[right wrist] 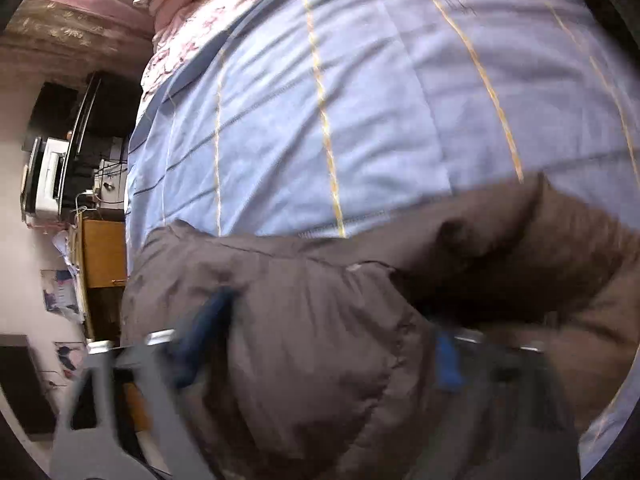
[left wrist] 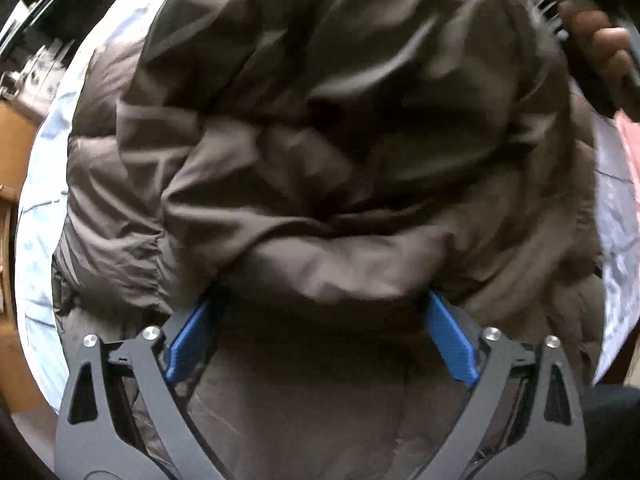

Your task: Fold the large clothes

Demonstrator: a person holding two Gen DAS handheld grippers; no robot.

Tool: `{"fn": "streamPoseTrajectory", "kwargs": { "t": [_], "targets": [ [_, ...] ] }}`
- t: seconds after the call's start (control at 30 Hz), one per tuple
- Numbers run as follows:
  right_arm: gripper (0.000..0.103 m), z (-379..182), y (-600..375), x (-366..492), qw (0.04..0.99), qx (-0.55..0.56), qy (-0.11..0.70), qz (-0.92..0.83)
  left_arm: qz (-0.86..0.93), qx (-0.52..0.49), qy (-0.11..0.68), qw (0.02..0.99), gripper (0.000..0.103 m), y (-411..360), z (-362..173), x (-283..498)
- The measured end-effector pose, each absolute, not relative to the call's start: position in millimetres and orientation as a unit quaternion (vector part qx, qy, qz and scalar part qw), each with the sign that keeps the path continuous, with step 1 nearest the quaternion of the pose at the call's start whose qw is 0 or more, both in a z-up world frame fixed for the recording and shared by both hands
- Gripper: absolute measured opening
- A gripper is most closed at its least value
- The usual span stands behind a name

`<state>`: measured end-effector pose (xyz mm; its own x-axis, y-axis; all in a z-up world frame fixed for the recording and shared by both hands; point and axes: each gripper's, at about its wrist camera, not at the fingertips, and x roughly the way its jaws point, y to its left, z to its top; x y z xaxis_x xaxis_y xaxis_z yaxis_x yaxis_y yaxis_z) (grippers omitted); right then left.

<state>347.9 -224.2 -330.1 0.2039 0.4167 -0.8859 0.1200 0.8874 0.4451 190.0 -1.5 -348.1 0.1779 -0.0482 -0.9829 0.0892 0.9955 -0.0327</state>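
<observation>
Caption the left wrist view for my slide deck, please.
Open left gripper above a bunched brown padded jacket lying on a light blue bedspread.

a light blue bedsheet [right wrist: 360, 100] with yellow stripes fills the frame's middle, a pink floral quilt [right wrist: 192, 8] upper left, a wooden cabinet [right wrist: 104, 252] at left.
</observation>
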Motion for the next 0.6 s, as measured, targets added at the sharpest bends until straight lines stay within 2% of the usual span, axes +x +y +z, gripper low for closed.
{"fn": "streamPoseTrajectory", "kwargs": {
  "t": [0.03,0.07,0.17,0.33,0.43,0.6],
  "targets": [
    [0.043,-324,-221,348,0.753,0.213,0.614,0.102,-0.039,0.015,0.636,0.771,0.101,0,-350,193],
    [0.036,-318,-221,351,0.760,0.219,0.603,0.104,-0.036,0.020,0.628,0.777,0.101,-2,-350,198],
    [0.028,-291,-214,346,0.799,0.201,0.557,0.108,-0.022,0.064,0.598,0.799,0.101,-11,-349,206],
    [0.024,-222,-202,329,0.892,0.129,0.408,0.144,-0.006,0.073,0.565,0.822,0.101,-16,-349,222],
    [0.022,-217,-186,332,0.904,0.024,0.410,0.118,0.017,0.082,0.551,0.830,0.101,-13,-341,221],
    [0.022,-195,-190,280,0.920,-0.015,0.356,0.165,0.022,0.051,0.518,0.854,0.101,9,-306,216]
  ]
}}
